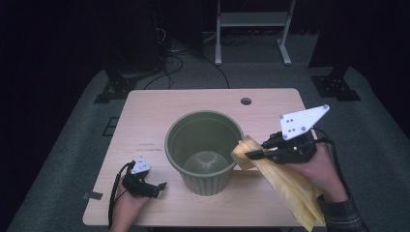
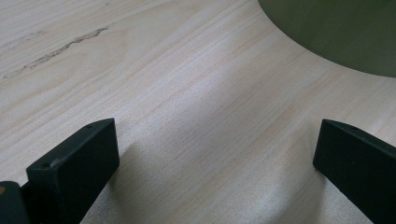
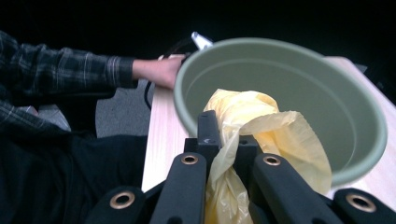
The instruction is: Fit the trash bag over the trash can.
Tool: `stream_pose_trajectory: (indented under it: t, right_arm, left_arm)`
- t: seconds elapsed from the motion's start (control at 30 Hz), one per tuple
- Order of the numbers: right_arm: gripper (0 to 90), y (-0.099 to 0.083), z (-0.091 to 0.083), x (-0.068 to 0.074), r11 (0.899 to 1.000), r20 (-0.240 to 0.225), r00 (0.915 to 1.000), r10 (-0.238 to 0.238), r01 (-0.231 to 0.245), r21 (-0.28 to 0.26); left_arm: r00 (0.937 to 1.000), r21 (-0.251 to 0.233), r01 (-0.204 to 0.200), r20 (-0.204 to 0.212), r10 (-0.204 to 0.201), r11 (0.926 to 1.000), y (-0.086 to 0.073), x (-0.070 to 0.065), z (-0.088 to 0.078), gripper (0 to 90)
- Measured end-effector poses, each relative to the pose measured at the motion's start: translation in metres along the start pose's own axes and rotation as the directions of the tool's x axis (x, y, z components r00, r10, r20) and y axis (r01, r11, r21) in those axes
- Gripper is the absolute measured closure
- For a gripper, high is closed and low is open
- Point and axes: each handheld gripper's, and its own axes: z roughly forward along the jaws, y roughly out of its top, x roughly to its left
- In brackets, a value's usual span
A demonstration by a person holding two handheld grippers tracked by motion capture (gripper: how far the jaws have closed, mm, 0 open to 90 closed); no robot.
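Observation:
A green plastic bucket (image 1: 205,151) stands upright in the middle of the wooden table (image 1: 270,104). My right gripper (image 1: 251,153) is shut on a yellow plastic bag (image 1: 290,186), held just off the bucket's right rim; the bag trails down toward the table's front right edge. In the right gripper view the bag (image 3: 261,126) bunches between the closed jaws right in front of the bucket (image 3: 299,79). My left gripper (image 1: 162,185) rests on the table left of the bucket, open with nothing between its fingers (image 2: 77,165), and the bucket wall (image 2: 336,32) is ahead.
A round cable hole (image 1: 246,101) lies near the table's far edge. Dark equipment stands and a white frame (image 1: 251,29) sit on the grey floor beyond the table. A scuff mark (image 2: 60,49) streaks the wood left of the bucket.

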Motion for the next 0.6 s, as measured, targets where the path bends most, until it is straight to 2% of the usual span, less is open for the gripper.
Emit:
stream_pose_trajectory:
  t: [0.2, 0.4, 0.53, 0.6]
  right_arm:
    - [86.1, 0.028, 0.011, -0.007, 1.0, -0.025, 0.9993, -0.029, 0.029, 0.0]
    - [86.1, 0.046, 0.024, -0.011, 0.999, -0.046, 0.9978, -0.047, 0.047, 0.001]
    - [86.2, 0.066, 0.036, -0.018, 0.998, -0.06, 0.9966, -0.057, 0.056, -0.013]
    - [86.2, 0.07, 0.039, -0.02, 0.998, -0.071, 0.9958, -0.058, 0.057, -0.019]
  left_arm:
    - [1.0, 0.0, 0.0, 0.0, 0.0, 1.0, 0.0, 0.0, 0.0, 0.0]
    - [1.0, 0.0, 0.0, 0.0, 0.0, 1.0, 0.0, 0.0, 0.0, 0.0]
    - [1.0, 0.0, 0.0, 0.0, 0.0, 1.0, 0.0, 0.0, 0.0, 0.0]
    - [1.0, 0.0, 0.0, 0.0, 0.0, 1.0, 0.0, 0.0, 0.0, 0.0]
